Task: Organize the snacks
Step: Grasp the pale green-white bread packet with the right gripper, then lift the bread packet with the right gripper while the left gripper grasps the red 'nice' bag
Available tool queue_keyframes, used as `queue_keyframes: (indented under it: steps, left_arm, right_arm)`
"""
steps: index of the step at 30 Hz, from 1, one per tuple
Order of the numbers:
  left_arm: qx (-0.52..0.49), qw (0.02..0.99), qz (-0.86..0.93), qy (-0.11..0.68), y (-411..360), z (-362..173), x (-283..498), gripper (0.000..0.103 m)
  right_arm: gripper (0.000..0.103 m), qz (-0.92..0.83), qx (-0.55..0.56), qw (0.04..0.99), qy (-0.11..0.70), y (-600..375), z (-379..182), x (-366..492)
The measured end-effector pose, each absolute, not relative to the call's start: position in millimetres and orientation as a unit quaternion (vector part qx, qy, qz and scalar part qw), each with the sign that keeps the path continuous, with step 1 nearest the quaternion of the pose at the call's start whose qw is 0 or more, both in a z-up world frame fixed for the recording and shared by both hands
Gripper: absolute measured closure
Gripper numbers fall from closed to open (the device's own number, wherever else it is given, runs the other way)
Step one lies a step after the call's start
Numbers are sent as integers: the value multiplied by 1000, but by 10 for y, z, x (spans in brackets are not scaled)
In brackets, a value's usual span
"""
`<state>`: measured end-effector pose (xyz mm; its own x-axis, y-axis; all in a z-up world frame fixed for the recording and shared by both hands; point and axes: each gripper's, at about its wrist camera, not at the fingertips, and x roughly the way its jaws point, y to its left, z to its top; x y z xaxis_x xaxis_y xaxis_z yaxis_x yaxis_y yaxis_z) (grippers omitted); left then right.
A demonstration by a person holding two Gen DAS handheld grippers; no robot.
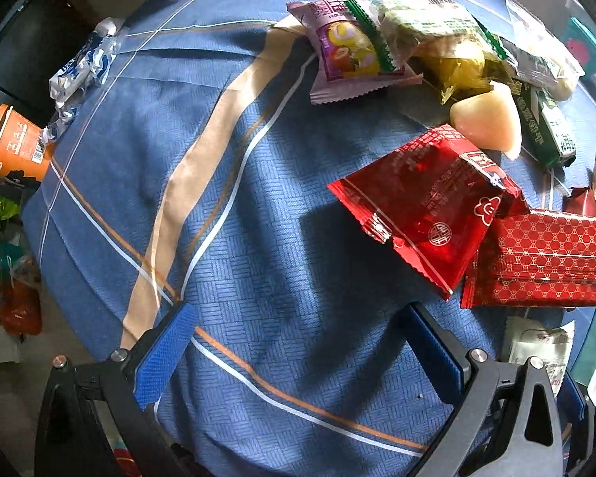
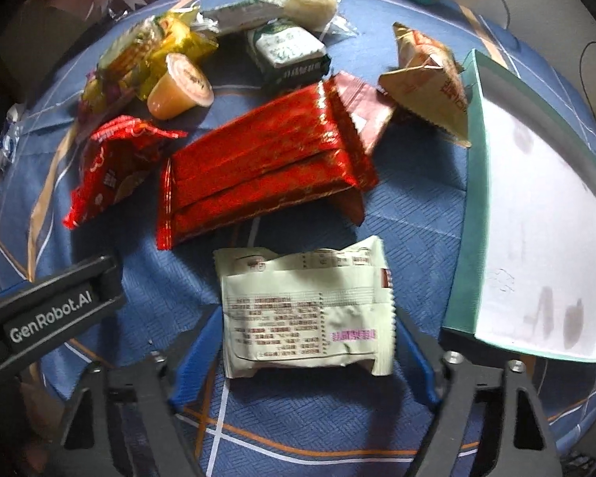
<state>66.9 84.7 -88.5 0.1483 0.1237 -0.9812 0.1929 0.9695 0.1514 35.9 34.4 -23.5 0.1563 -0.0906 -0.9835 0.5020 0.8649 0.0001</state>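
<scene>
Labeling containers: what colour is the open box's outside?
Teal outside, white inside; the box shows best in the right wrist view.

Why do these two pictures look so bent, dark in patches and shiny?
Left wrist view: the fisheye lens curves the blue striped tablecloth; hard light throws a dark shadow beside the crinkled red foil snack packet. Right wrist view: glare shines off the long red foil-wrapped pack, and the edges look soft, especially the yellow-green wrappers.

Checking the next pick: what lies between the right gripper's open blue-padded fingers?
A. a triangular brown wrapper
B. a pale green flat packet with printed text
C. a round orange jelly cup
B: the pale green flat packet lies between the right gripper's spread fingers, apparently ungripped.
</scene>
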Motion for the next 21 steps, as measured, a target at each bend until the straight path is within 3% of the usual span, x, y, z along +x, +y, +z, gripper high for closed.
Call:
queue_keyframes:
  steps: [5, 21]
  left_arm:
    - [119, 751, -22, 650, 841, -831, 649, 0]
    - [71, 782, -45, 618, 810, -302, 679, 0]
  right_arm:
    - [38, -202, 169, 745, 612, 385, -193, 369]
    - [41, -203, 229, 767, 564, -23, 246, 44]
